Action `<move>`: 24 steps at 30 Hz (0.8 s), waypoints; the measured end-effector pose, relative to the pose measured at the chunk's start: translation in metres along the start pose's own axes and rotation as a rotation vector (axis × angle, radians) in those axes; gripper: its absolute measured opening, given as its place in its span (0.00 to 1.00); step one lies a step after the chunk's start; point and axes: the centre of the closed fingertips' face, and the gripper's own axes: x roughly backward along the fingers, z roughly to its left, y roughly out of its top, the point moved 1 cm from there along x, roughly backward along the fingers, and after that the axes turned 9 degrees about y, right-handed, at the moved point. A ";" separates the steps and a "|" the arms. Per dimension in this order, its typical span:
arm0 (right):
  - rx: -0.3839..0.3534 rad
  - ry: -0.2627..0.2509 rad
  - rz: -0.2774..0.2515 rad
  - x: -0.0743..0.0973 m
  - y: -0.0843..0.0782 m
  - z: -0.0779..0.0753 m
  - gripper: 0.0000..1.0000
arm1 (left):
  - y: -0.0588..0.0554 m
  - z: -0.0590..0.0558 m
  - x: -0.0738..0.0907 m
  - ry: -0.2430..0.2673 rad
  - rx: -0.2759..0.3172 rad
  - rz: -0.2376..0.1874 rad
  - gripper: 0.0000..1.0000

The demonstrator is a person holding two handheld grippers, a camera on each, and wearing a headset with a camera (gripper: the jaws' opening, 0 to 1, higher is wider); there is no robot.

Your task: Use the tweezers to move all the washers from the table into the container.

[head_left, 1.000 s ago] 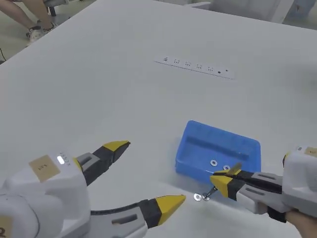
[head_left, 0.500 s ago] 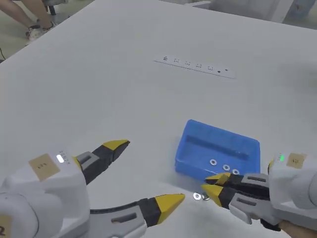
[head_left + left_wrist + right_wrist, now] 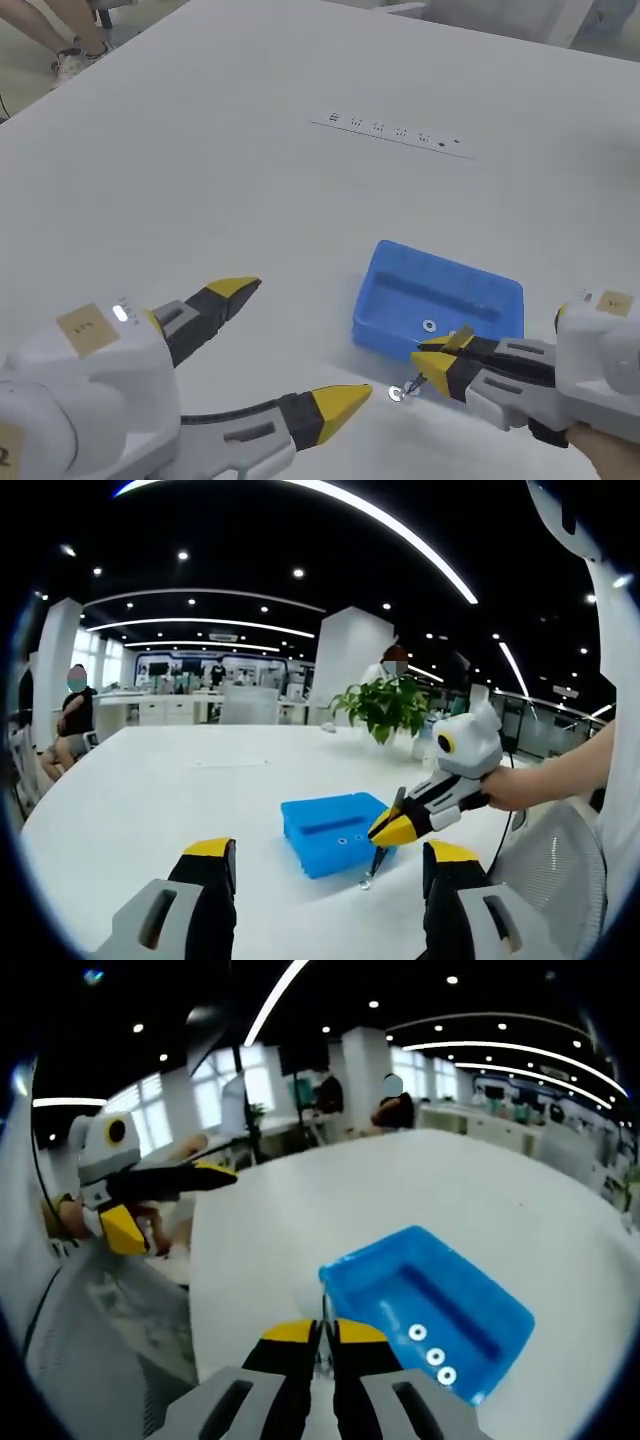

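Entry: washers, small flat bright-metal rings, each with a centre hole. Three washers (image 3: 436,1356) lay in a row inside the blue container (image 3: 450,290), near one wall; these counted as done. One washer (image 3: 398,393) was left on the white table (image 3: 250,180), just beside the container's near corner, and was judged the last in sight. The tweezers (image 3: 418,380) met it at the tips; whether it was pinched could not be told. Right gripper (image 3: 436,354): jaws nearly closed, clamping the tweezers. Left gripper (image 3: 295,345): jaws wide apart, holding nothing.

The washers (image 3: 436,1356) look shiny metal, the container (image 3: 440,285) smooth plastic, the table (image 3: 200,180) matt.
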 end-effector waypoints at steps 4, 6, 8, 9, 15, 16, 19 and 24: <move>0.007 -0.005 -0.022 0.008 0.012 -0.001 0.02 | 0.000 0.001 0.000 0.000 0.000 -0.002 0.77; -0.018 0.006 -0.068 0.012 0.023 0.000 0.02 | 0.000 0.001 0.001 0.001 0.001 -0.004 0.77; -0.035 0.009 -0.100 0.015 0.031 0.001 0.02 | 0.000 0.001 0.001 0.004 0.000 -0.003 0.77; -0.048 0.008 -0.123 0.017 0.037 0.001 0.02 | 0.000 0.002 0.001 0.005 0.000 -0.003 0.77; -0.119 0.007 -0.229 0.022 0.059 -0.010 0.02 | 0.000 0.002 0.002 0.006 0.004 -0.009 0.77; -0.129 -0.001 -0.231 0.022 0.060 -0.015 0.02 | 0.000 0.002 0.002 0.006 0.001 -0.009 0.77; -0.146 -0.015 -0.244 0.021 0.062 -0.023 0.02 | 0.000 0.002 0.002 0.004 0.000 -0.009 0.77; -0.168 -0.059 -0.243 0.017 0.065 -0.042 0.02 | 0.001 0.004 0.002 0.007 0.004 -0.013 0.77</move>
